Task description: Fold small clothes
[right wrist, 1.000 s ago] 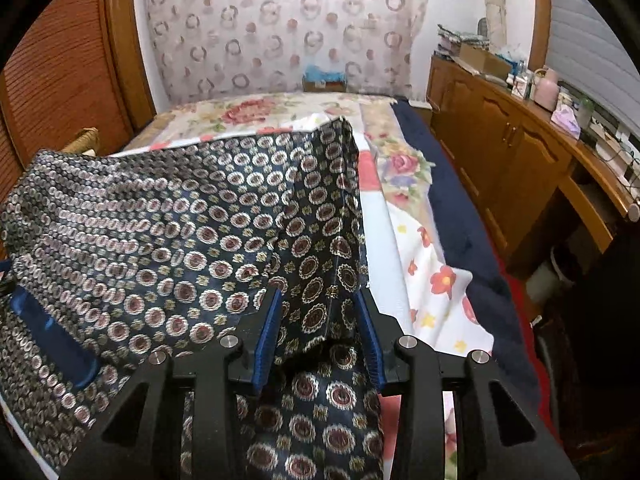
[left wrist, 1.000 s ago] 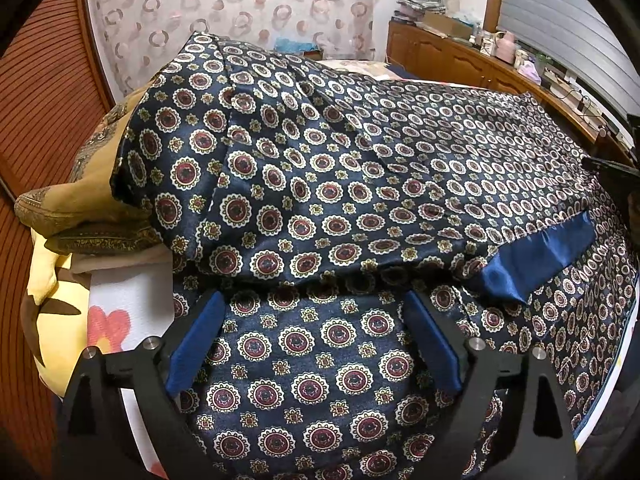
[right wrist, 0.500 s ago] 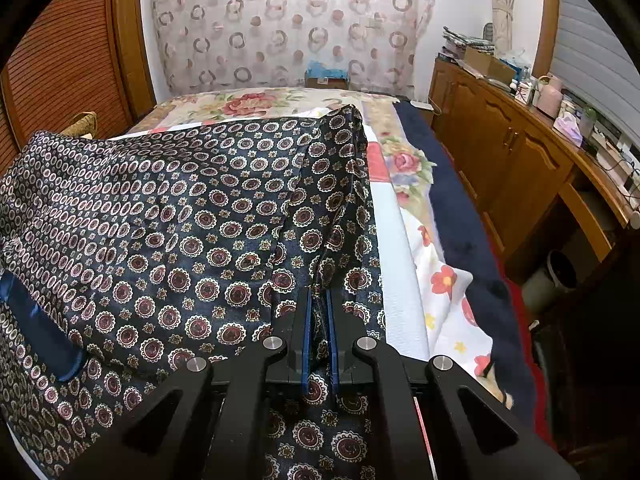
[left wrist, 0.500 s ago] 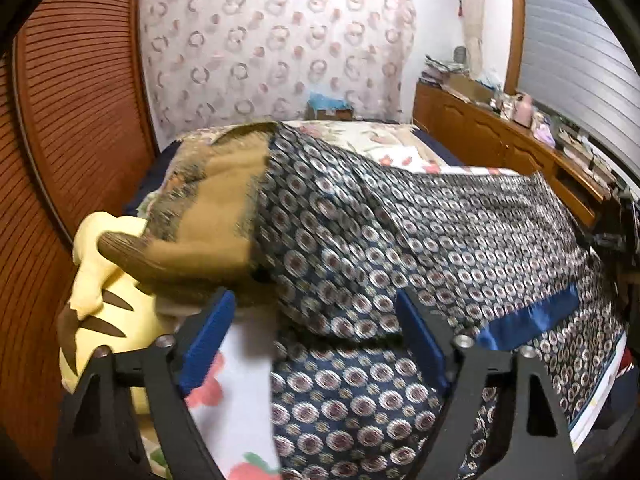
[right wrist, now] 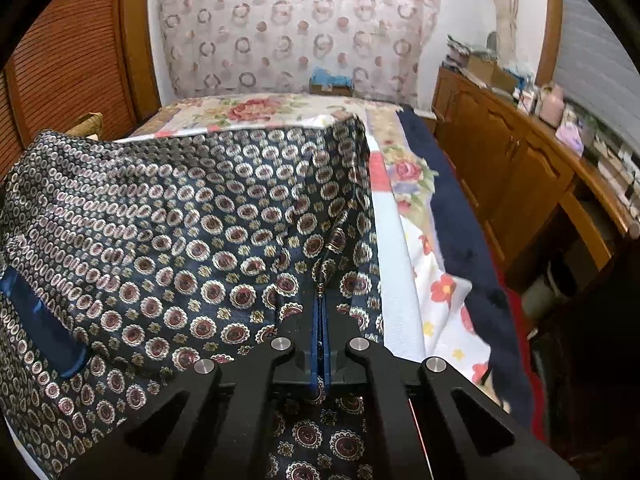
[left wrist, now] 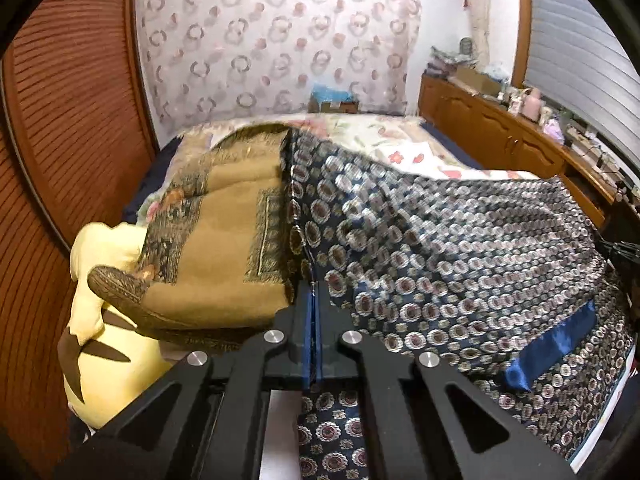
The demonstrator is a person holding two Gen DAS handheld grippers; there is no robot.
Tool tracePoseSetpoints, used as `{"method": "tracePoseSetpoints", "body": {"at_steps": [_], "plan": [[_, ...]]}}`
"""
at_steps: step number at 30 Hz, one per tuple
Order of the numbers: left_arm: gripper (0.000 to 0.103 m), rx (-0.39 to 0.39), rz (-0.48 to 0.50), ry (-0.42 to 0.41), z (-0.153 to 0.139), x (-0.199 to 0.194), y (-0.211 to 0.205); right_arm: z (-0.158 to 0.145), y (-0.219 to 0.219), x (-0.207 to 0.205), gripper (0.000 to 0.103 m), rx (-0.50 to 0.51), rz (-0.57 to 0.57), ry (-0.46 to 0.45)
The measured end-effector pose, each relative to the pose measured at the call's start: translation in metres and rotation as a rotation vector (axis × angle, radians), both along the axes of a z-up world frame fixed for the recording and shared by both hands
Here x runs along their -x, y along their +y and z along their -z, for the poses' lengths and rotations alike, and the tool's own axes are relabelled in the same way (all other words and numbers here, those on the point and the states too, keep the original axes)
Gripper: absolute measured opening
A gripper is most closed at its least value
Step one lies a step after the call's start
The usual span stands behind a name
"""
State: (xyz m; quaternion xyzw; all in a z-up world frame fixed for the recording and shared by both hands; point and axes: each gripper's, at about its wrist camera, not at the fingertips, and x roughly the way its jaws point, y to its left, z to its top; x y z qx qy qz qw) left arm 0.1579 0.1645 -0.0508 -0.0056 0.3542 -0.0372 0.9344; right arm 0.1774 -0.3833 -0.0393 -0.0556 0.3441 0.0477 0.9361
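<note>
Navy patterned garment (left wrist: 460, 248) spread over the bed (right wrist: 400, 304), raised between both grippers. Left gripper (left wrist: 311, 300): jaws have just been closing, now clamped on the garment's left edge, cloth pinched between blue pads. Right gripper (right wrist: 321, 312): jaws have just been closing, now clamped on the garment's right edge fold. Blue satin band (left wrist: 552, 344) on the near right of the cloth. Tan folded blanket (left wrist: 224, 232) just left of the garment, over a yellow pillow (left wrist: 104, 352). Wooden cabinets (right wrist: 520, 184) on the right.
</note>
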Motion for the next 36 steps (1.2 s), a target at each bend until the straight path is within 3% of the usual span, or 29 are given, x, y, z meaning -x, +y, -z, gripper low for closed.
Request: {"method": "tracePoseSetpoints", "body": {"at_steps": [4,9,17,23,33,36], "plan": [[0.001,0.055,0.015,-0.062,-0.022,0.022,0.0,-0.021,-0.002,0.013,0.001,-0.044,-0.03,-0.057],[0.001,0.083,0.034,-0.082,-0.036,0.044,0.001,-0.043,-0.008,0.032,0.001,-0.068,-0.061,-0.106],[0.001,0.145,0.04,-0.022,-0.008,0.097,0.001,-0.042,-0.034,0.073,0.001,-0.101,-0.074,-0.098],[0.001,0.114,0.006,0.031,0.016,0.125,-0.002,-0.032,-0.047,0.1,0.001,-0.07,-0.054,-0.079],[0.002,0.092,-0.032,0.023,0.019,0.126,-0.004,-0.031,-0.036,0.081,0.001,-0.069,-0.046,-0.054],[0.014,0.058,-0.03,0.017,0.018,0.128,-0.009,-0.033,-0.034,0.087,0.002,-0.061,-0.047,-0.071]]}}
